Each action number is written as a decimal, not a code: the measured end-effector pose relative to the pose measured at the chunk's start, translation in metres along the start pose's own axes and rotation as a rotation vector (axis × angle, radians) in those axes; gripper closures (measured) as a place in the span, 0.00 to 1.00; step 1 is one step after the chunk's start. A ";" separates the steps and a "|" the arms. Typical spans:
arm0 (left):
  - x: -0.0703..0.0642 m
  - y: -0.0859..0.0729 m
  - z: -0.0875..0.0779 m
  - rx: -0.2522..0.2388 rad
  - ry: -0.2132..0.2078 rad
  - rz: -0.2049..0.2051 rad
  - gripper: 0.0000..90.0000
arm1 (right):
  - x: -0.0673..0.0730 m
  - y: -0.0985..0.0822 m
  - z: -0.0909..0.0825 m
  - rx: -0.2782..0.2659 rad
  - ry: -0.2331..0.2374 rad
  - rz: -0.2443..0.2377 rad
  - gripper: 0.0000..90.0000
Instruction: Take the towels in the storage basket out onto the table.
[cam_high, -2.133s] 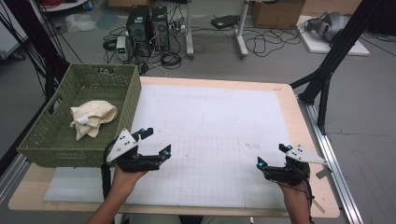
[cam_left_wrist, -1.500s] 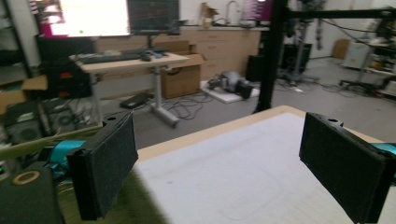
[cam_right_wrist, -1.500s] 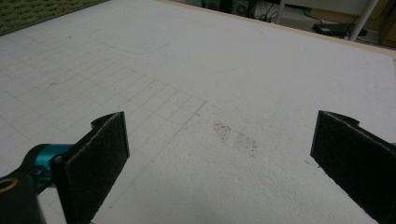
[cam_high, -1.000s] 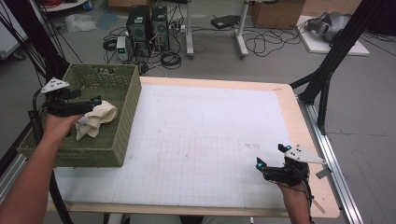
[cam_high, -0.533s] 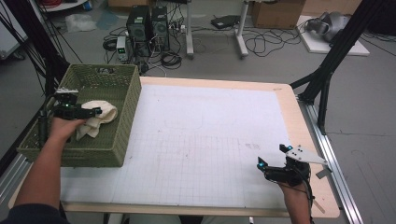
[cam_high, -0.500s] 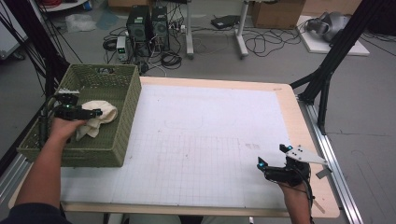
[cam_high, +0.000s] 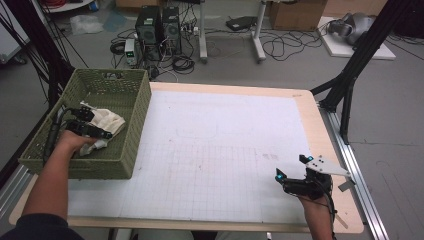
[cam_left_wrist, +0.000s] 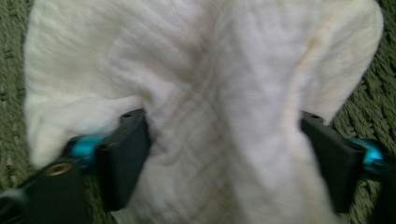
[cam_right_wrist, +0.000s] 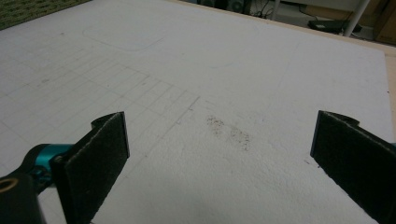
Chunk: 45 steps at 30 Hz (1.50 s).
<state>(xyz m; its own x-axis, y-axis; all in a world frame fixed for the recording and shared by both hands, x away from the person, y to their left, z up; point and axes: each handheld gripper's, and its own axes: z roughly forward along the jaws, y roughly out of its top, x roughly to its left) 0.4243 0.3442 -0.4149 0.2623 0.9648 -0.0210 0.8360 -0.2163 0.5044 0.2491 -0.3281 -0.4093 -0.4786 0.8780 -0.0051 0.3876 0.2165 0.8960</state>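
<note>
Cables and computer towers clutter the floor beyond the desk (cam_high: 300, 107), whose white gridded mat lies bare. At its left edge sits a green woven basket (cam_high: 135, 125) with a cream cloth (cam_high: 107, 122) crumpled inside. The left hand-held gripper (cam_high: 92, 131) is down in the basket, and its jaws have just been closing, with a thick fold of the cloth between them (cam_left_wrist: 219, 140). The pads look to be touching the fabric, though I wouldn't call it a firm pinch yet. If it lifts now, the cloth could slide out, or only a loose layer might come up. A jaw tip might also catch the basket weave. The right hand-held gripper (cam_high: 295, 175) rests released and empty near the desk's front right corner.
</note>
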 end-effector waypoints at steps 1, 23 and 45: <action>0.000 0.000 -0.004 -0.013 -0.039 0.028 0.62 | 0.000 0.000 0.000 0.001 -0.002 -0.001 0.04; 0.002 0.003 -0.067 -0.483 -0.131 -0.047 0.85 | -0.001 0.001 -0.004 -0.020 -0.004 0.014 0.04; -0.038 0.002 -0.136 -0.787 -0.262 0.097 0.85 | 0.003 0.004 0.001 -0.021 0.013 0.009 0.04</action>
<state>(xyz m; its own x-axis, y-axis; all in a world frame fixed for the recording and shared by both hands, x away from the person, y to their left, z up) 0.3502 0.3279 -0.2955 0.5004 0.8603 -0.0974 0.2484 -0.0348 0.9680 0.2494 -0.3242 -0.4061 -0.4852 0.8743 0.0084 0.3754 0.1997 0.9051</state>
